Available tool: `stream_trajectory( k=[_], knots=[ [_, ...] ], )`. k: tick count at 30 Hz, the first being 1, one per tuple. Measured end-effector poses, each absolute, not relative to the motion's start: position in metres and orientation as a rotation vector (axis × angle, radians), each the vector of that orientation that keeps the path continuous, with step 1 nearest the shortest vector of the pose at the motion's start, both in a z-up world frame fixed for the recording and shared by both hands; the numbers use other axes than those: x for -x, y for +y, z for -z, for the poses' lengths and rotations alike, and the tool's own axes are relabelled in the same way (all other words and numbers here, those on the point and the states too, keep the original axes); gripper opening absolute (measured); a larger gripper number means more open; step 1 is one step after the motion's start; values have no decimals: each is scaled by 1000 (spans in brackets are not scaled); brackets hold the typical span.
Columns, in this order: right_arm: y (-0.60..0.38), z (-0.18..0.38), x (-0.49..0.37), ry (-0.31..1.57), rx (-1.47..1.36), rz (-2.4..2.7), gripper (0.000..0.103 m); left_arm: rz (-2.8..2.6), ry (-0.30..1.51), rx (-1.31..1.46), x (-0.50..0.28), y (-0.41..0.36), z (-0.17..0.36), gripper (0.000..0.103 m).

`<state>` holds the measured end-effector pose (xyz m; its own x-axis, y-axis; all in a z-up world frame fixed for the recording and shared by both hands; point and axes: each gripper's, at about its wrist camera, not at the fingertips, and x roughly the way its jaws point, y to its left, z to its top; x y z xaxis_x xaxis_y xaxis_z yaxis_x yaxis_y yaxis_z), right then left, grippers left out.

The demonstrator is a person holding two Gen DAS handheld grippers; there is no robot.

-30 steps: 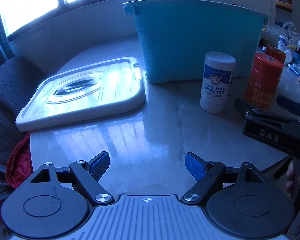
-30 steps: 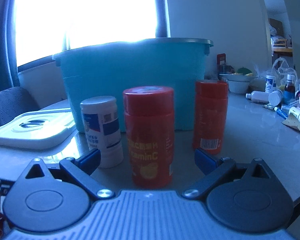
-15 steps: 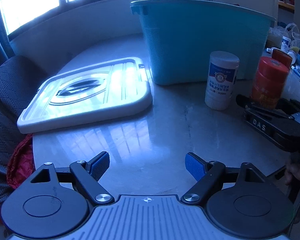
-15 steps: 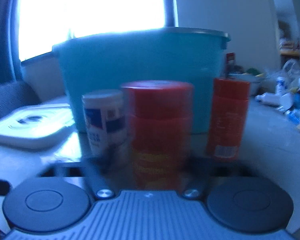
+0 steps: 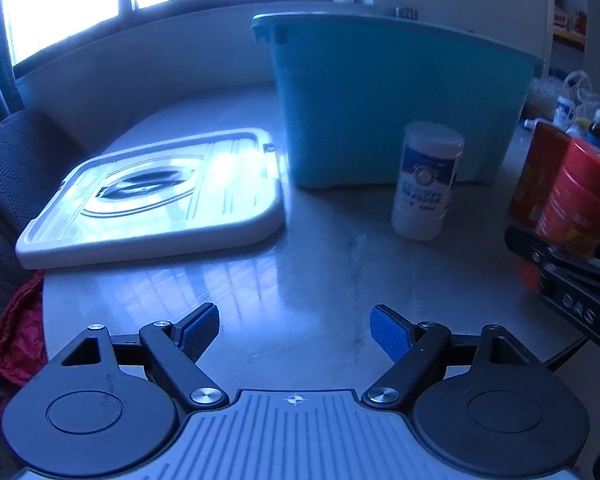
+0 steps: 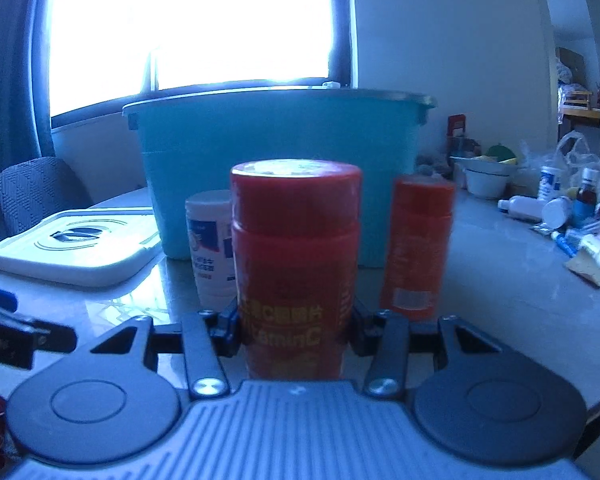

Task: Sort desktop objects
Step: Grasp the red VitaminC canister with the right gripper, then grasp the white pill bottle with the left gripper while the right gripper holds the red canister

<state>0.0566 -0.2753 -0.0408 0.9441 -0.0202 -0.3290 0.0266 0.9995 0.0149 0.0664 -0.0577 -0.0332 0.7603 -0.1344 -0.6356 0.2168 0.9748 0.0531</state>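
Tabletop [image 5: 340,280]: white bottle [image 6: 208,248], orange bottle [image 6: 418,248] flank clamped jar [image 6: 296,264].

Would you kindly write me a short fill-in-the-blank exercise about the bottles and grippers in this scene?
1. The right gripper is shut on the ____ vitamin C bottle.
2. The white bottle stands in front of the ____ bin.
3. The left gripper holds ____.

Answers: red; teal; nothing
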Motion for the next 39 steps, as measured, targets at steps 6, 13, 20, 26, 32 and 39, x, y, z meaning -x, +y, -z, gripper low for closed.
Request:
stream_trajectory(
  k=[6, 13, 20, 26, 32, 39],
  knots=[
    [-285, 31, -36, 337, -5, 45, 49, 223, 647, -88, -57, -69, 37, 85],
    [-293, 20, -20, 335, -3, 58, 49, 217, 615, -52, -47, -75, 39, 85],
    [-296, 17, -6, 325, 11, 67, 50, 216, 582, -34, -47, -80, 43, 85],
    [-298, 17, -2, 346, 9, 71, 50, 237, 540, -60, -49, -95, 48, 84],
    [-300, 16, 3, 364, 19, 77, 50, 252, 510, -50, -56, -107, 50, 84],
    [-302, 17, 4, 376, 31, 84, 50, 268, 484, -69, -64, -118, 51, 83]
  ],
)
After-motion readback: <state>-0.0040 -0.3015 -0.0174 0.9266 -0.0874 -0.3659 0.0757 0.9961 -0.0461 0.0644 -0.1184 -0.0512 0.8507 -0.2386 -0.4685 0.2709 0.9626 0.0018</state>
